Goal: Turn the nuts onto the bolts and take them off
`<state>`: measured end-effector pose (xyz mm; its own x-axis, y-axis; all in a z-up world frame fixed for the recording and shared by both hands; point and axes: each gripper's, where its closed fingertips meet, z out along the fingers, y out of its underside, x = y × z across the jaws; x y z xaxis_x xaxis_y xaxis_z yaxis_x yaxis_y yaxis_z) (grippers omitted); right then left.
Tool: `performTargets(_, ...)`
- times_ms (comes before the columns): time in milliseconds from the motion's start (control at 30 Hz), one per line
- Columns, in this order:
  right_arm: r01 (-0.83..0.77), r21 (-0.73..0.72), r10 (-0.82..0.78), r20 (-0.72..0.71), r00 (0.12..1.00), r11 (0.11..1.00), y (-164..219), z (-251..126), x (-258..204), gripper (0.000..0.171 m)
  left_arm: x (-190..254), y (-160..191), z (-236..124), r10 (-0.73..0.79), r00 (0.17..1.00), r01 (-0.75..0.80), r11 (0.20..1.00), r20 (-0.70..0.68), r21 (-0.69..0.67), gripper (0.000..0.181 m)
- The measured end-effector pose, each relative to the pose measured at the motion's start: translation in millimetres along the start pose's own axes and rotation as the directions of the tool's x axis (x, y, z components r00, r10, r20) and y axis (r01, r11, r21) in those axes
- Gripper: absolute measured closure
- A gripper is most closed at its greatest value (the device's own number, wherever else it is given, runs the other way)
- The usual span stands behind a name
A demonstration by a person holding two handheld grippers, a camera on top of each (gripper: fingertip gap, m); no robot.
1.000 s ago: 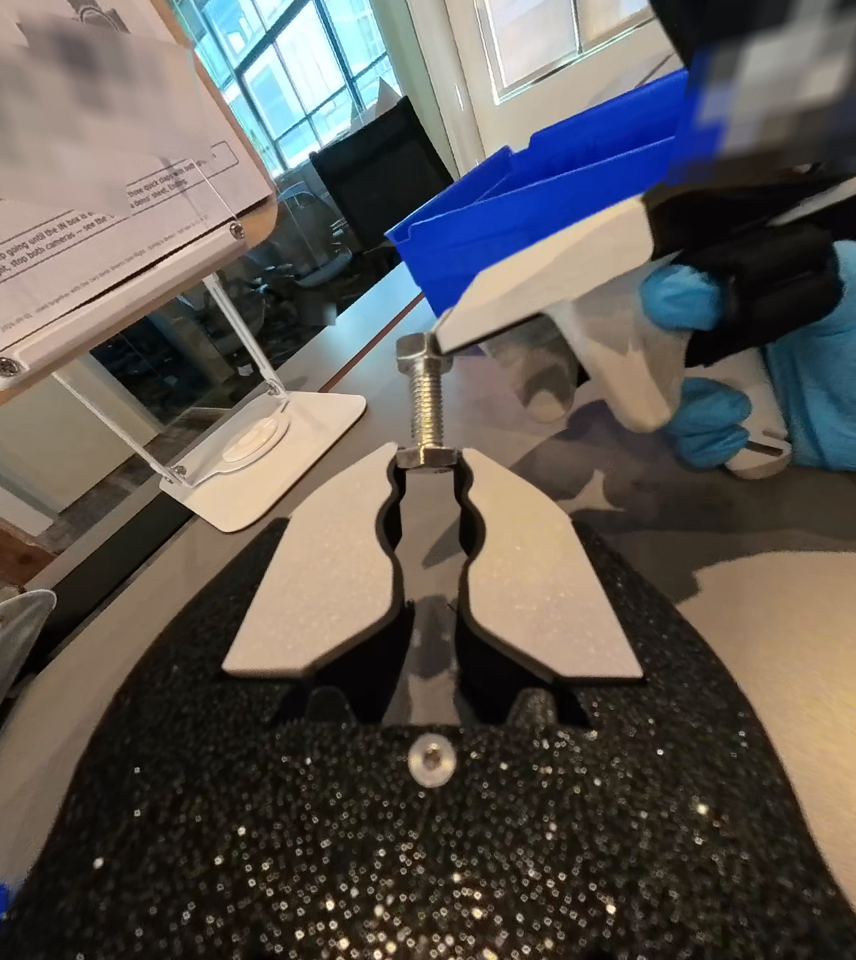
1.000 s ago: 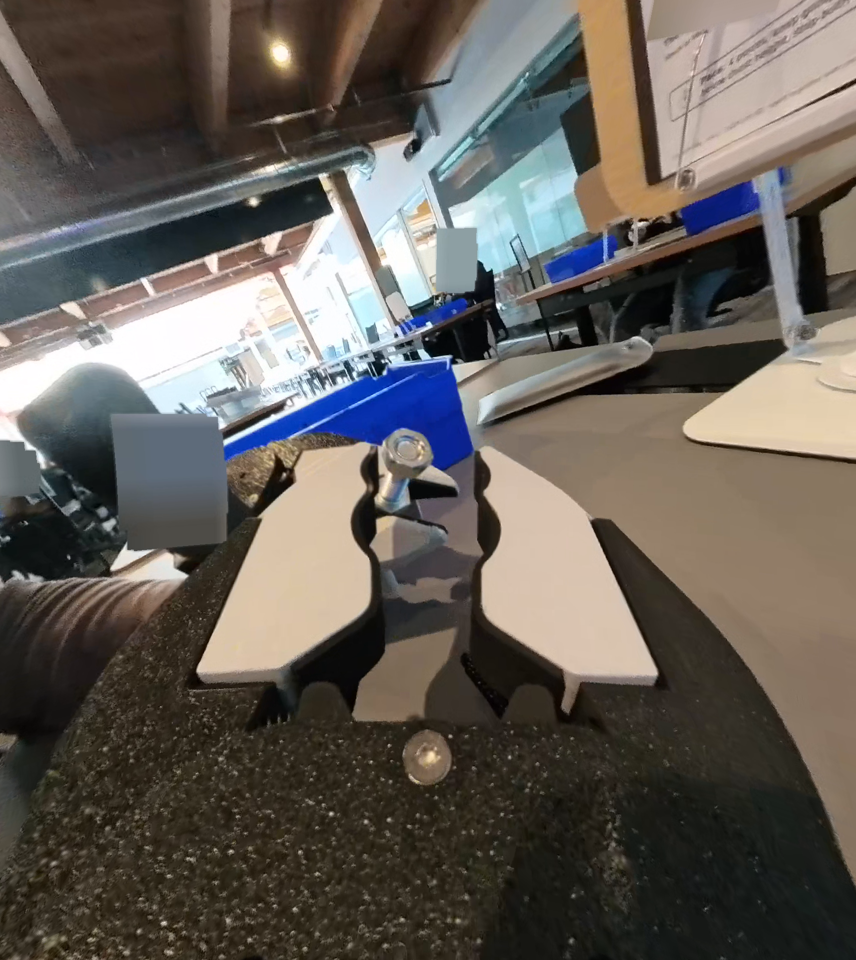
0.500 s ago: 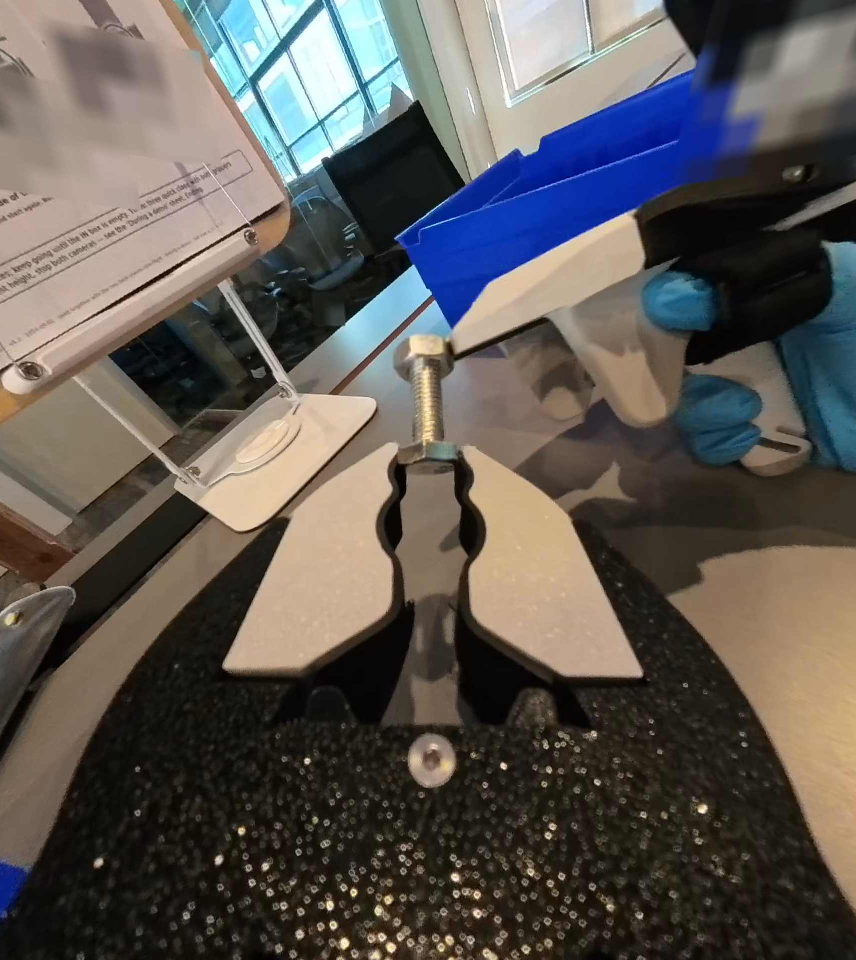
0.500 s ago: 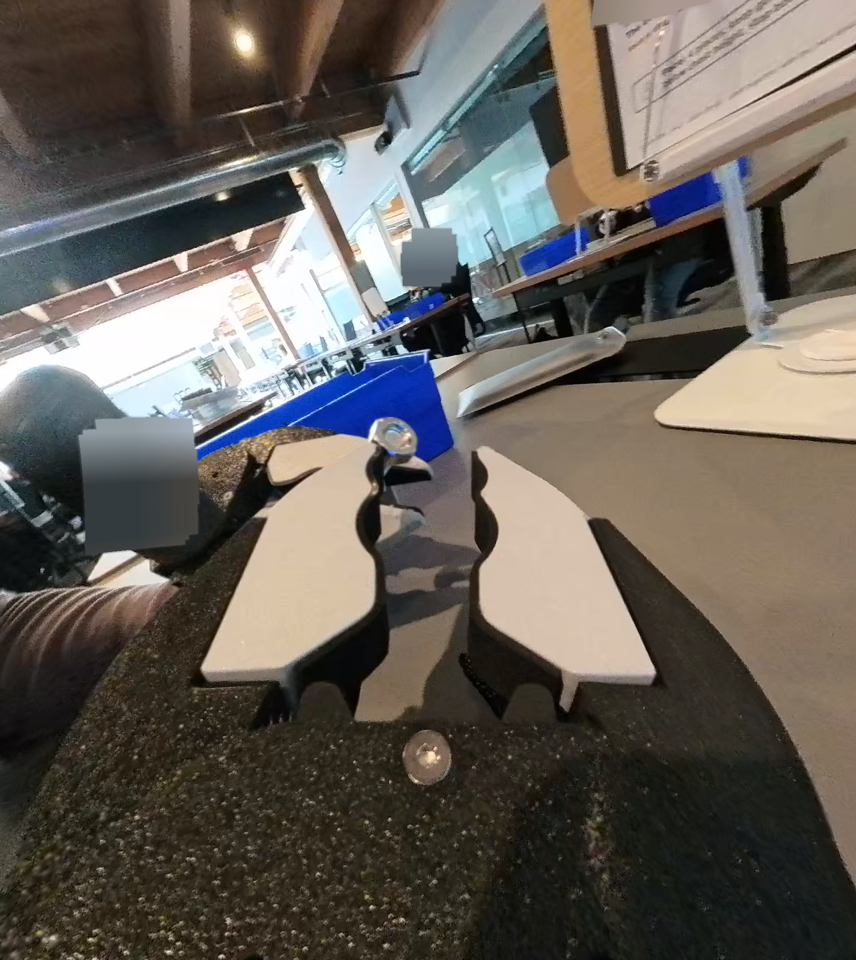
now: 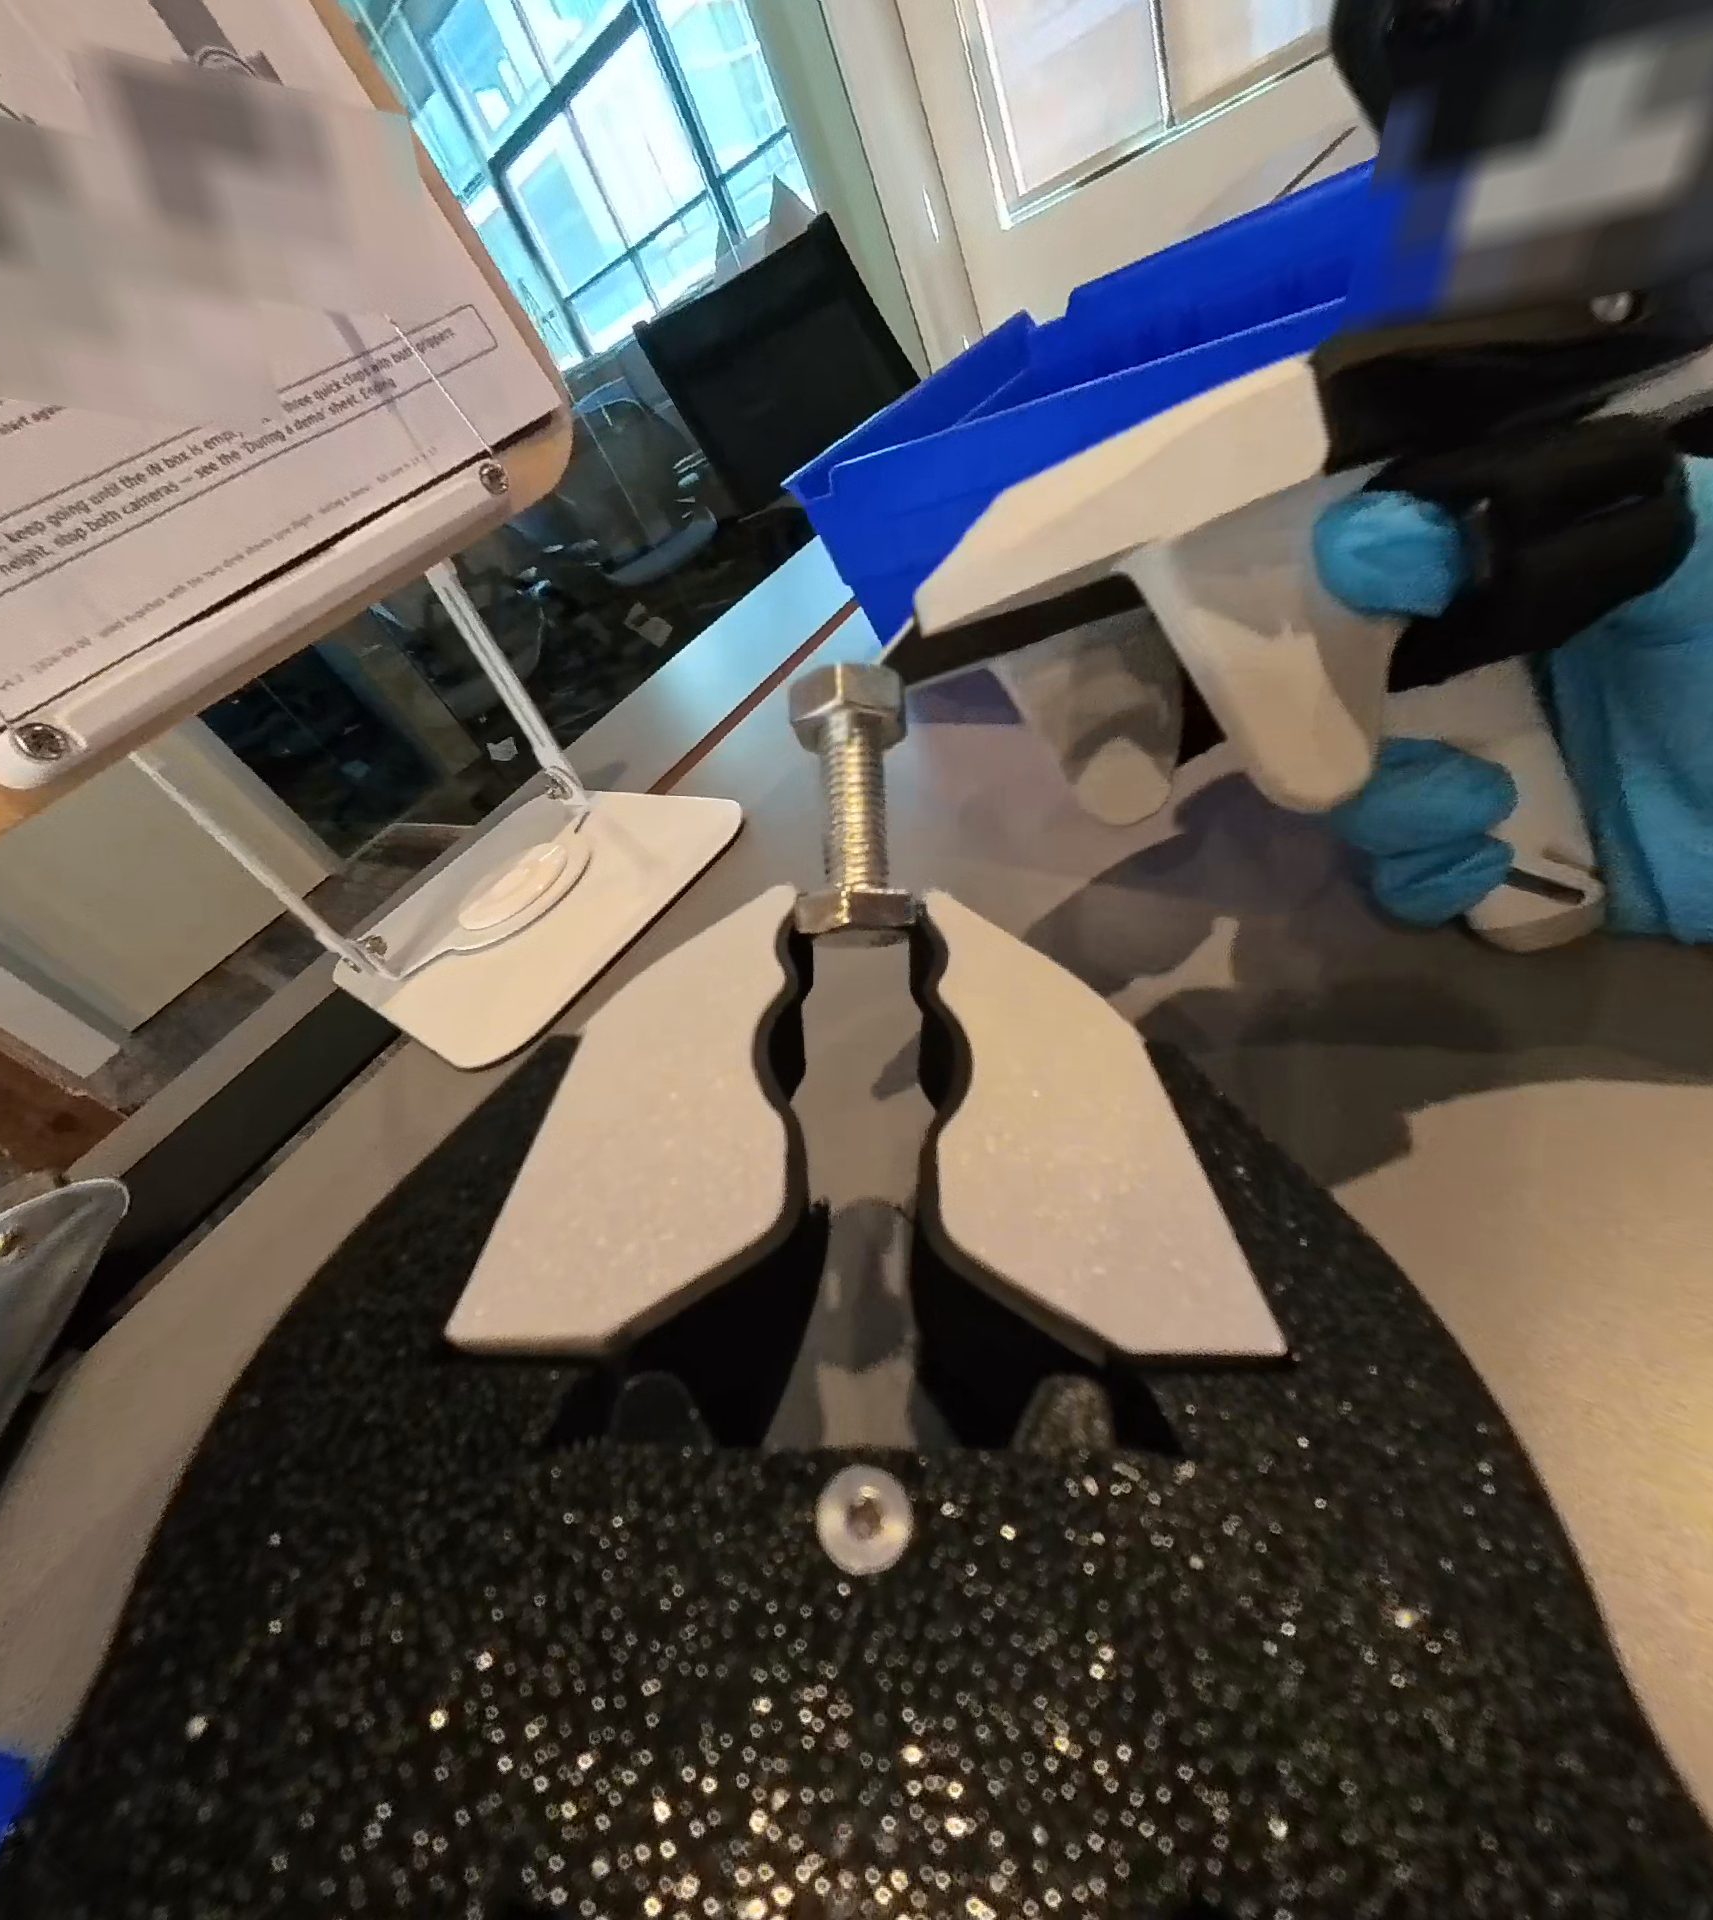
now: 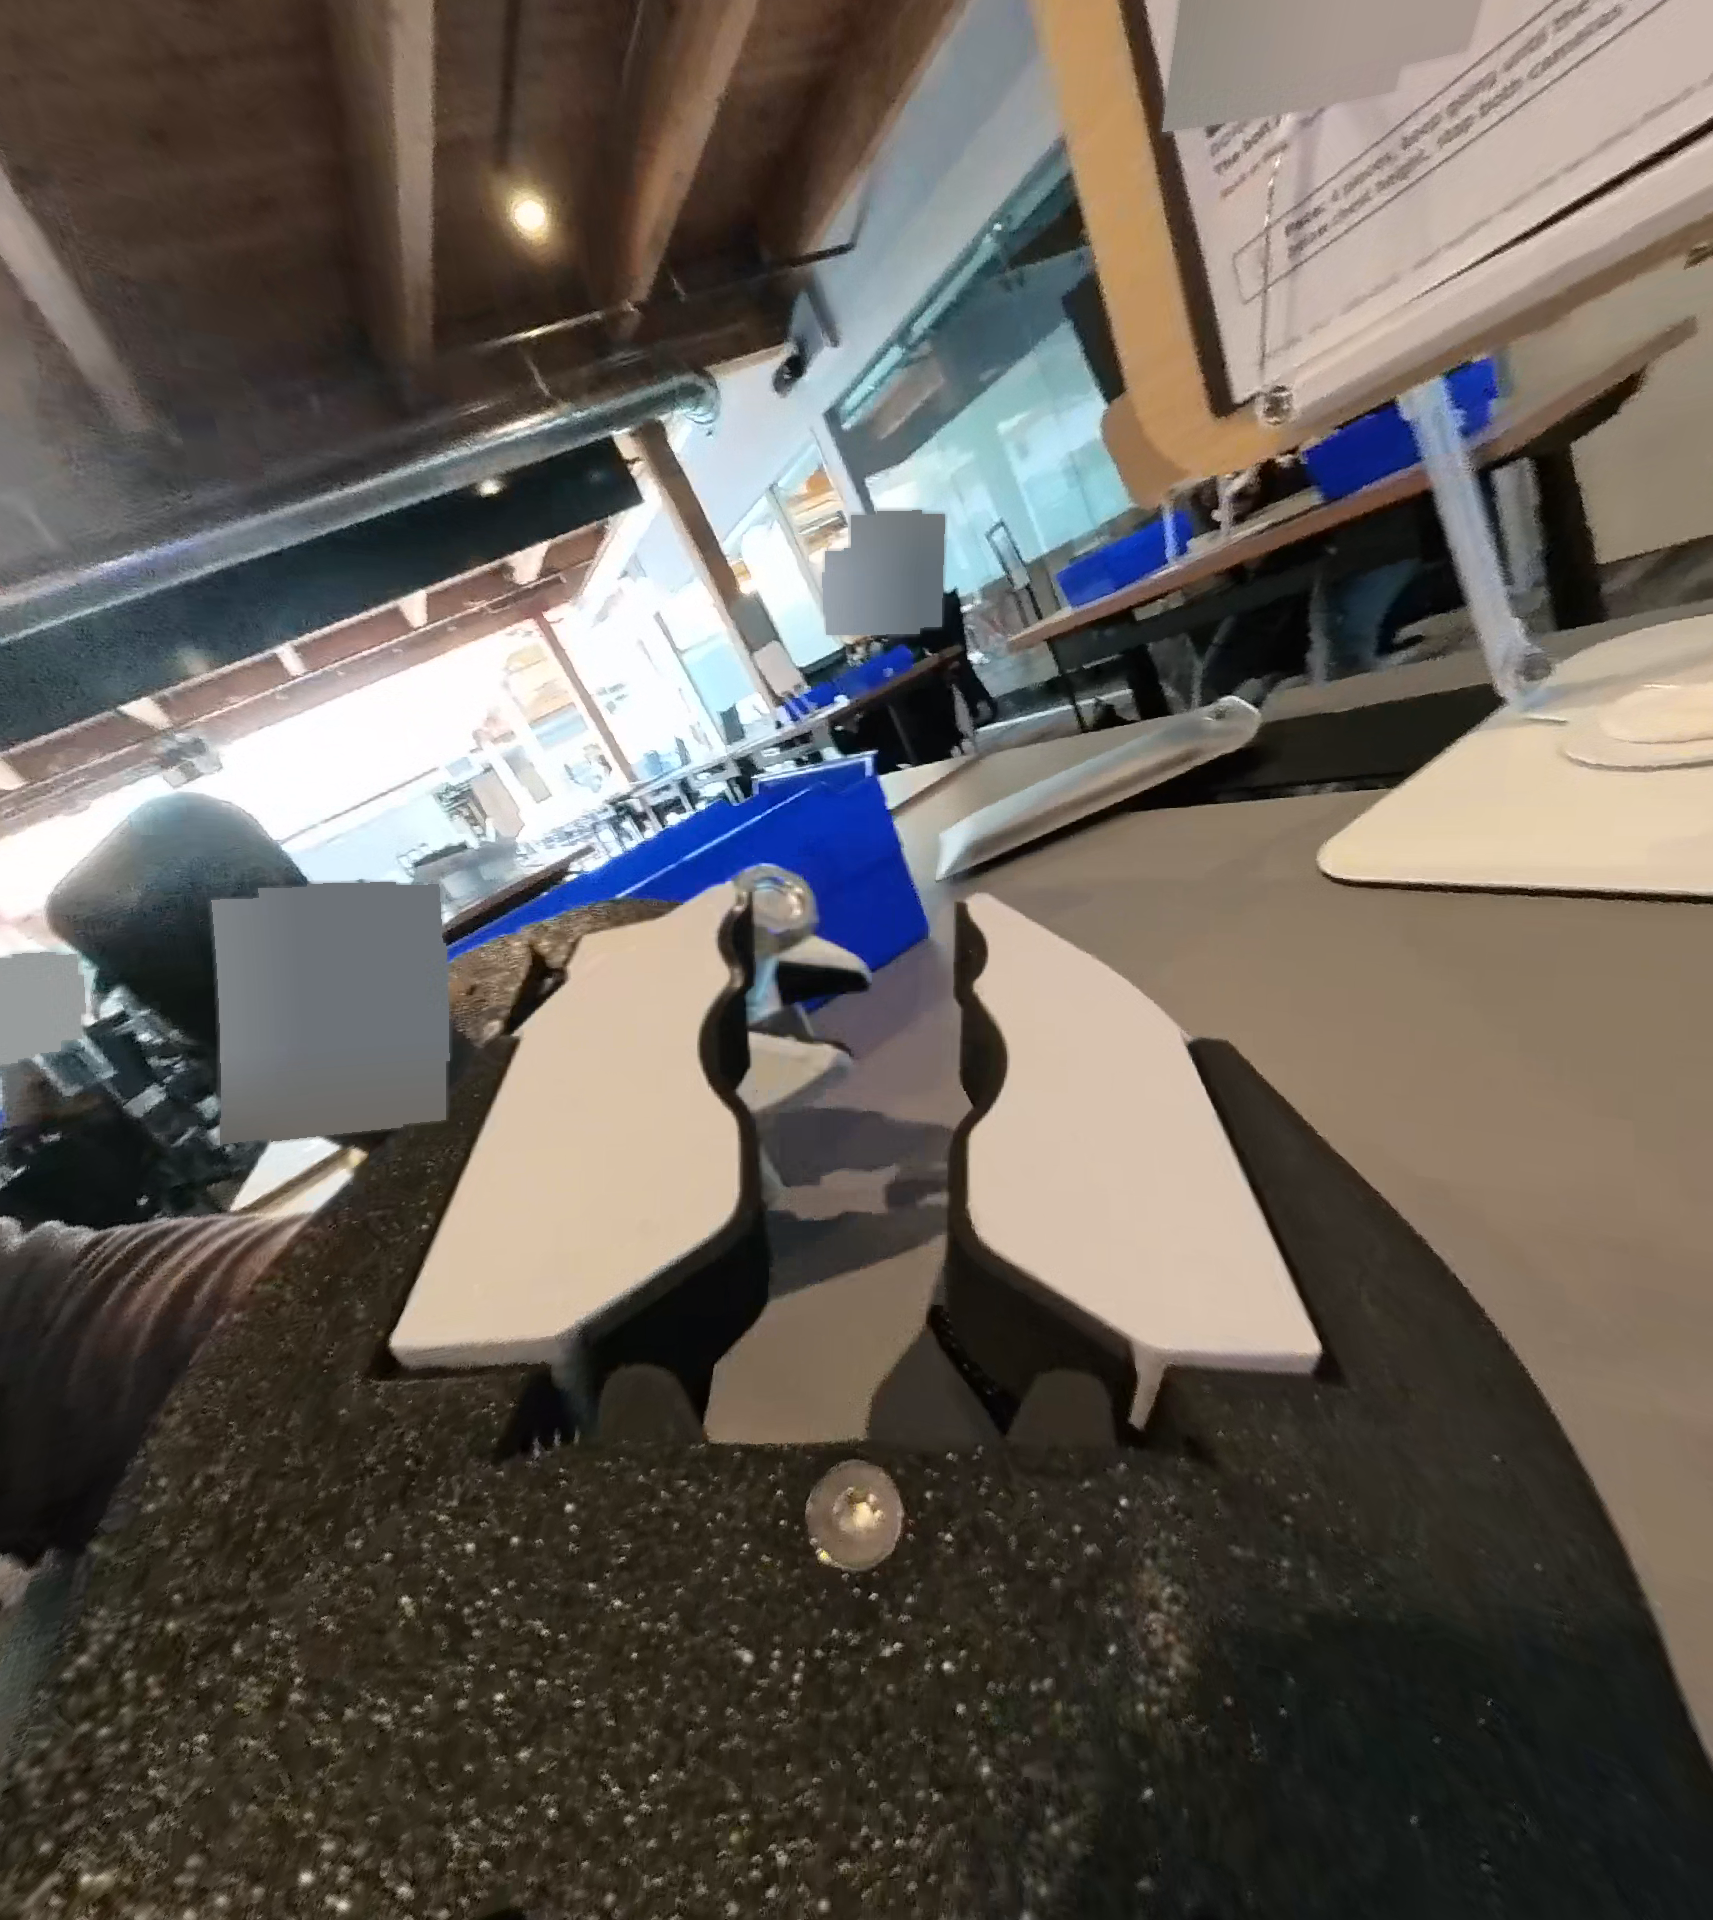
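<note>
Left gripper (image 5: 857,920) is clamping a hex nut (image 5: 857,914) between its two fingertips; jaws closed on the nut's flats. A bolt (image 5: 852,790) is standing upright out of that nut, threaded shank exposed, hex head on top. The assembly is sitting over the grey worktop (image 5: 1558,1195), forward of the gripper body.

Right gripper (image 5: 899,649) is reaching in from the right in the left wrist view, held by a hand in a blue glove (image 5: 1423,831). Its fingertips are sitting just beside the bolt head, on its right; contact cannot be confirmed. In the right wrist view the right gripper (image 6: 857,920) is standing with its jaws parted, a clear gap between the fingers, and the bolt (image 6: 774,935) is showing just inside the tip of the left finger, not clamped.

Changes against the earlier frames:
- One second ago the right gripper's tips were overlapping the bolt head from above; they are now drawing back to the right and sitting clear of its top face.
- In the right wrist view the bolt is sliding from the middle of the gap toward the left fingertip, and less of the shank is showing.
- Left gripper is still holding the nut the same way; bolt still upright.

Background: blue bin (image 5: 1091,416) behind the right gripper, white stand base (image 5: 561,935) with a printed sheet (image 5: 208,436) at left.
</note>
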<state>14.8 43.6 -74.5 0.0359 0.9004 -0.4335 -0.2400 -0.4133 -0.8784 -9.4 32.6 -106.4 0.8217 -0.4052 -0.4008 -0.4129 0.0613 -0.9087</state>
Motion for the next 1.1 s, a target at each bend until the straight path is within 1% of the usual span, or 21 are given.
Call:
performTargets(100,0.012,-0.043,-0.010,0.040,0.999,0.999,7.6,6.7,-8.1,0.131,4.9,-2.1,1.0,0.028,1.000,-0.028,1.000,-0.009,0.003,0.164)
performTargets(200,-0.024,-0.037,0.027,0.076,0.997,0.999,7.8,8.7,-12.9,0.130,8.7,-3.4,0.8,0.069,0.998,-0.068,0.998,-0.010,0.003,0.164)
performTargets(233,-0.034,-0.042,0.038,0.085,0.996,0.999,8.5,8.9,-13.5,0.132,9.6,-3.7,0.7,0.079,0.997,-0.079,0.997,-0.010,0.002,0.164)
performTargets(267,-0.040,-0.051,0.045,0.099,0.994,0.998,9.3,8.8,-15.2,0.138,10.2,-4.0,0.7,0.085,0.996,-0.085,0.996,-0.011,0.003,0.164)
performTargets(333,-0.036,-0.062,0.045,0.135,0.990,0.997,9.3,7.6,-20.4,0.153,11.0,-4.2,0.4,0.082,0.997,-0.082,0.997,-0.017,0.005,0.164)
performTargets(400,-0.014,-0.076,0.025,0.152,0.988,0.997,9.2,6.8,-23.4,0.153,12.3,-5.7,-0.6,0.076,0.997,-0.076,0.997,-0.029,0.016,0.164)
performTargets(467,0.060,-0.103,-0.040,0.188,0.981,0.993,8.6,4.4,-27.7,0.153,16.3,-9.1,-2.5,0.068,0.996,-0.066,0.997,-0.060,0.043,0.164)
performTargets(533,0.197,-0.124,-0.160,0.260,0.952,0.972,7.7,0.0,-37.4,0.153,23.6,-15.3,-5.9,0.046,0.990,-0.034,0.995,-0.130,0.098,0.164)
performTargets(600,0.352,-0.135,-0.295,0.323,0.899,0.926,7.8,-5.6,-46.7,0.153,32.1,-20.3,-9.2,0.031,0.979,-0.004,0.991,-0.200,0.136,0.164)
performTargets(700,0.538,-0.105,-0.464,0.385,0.798,0.837,8.6,-13.2,-58.6,0.153,42.0,-26.1,-12.6,0.051,0.967,-0.007,0.985,-0.251,0.174,0.164)
performTargets(800,0.627,-0.069,-0.546,0.424,0.723,0.776,9.0,-18.9,-67.1,0.154,50.1,-31.1,-16.2,0.050,0.952,0.014,0.979,-0.303,0.205,0.164)
performTargets(867,0.638,-0.037,-0.558,0.448,0.698,0.769,8.3,-21.0,-72.2,0.153,54.2,-35.0,-19.8,0.036,0.939,0.046,0.973,-0.343,0.227,0.164)
performTargets(933,0.622,-0.004,-0.547,0.471,0.692,0.783,6.8,-22.5,-77.0,0.153,57.7,-39.0,-23.5,0.011,0.921,0.090,0.966,-0.388,0.242,0.164)
performTargets(1100,0.520,0.045,-0.465,0.519,0.718,0.853,3.0,-24.1,-83.2,0.153,61.1,-46.7,-30.0,-0.037,0.888,0.178,0.947,-0.459,0.268,0.164)
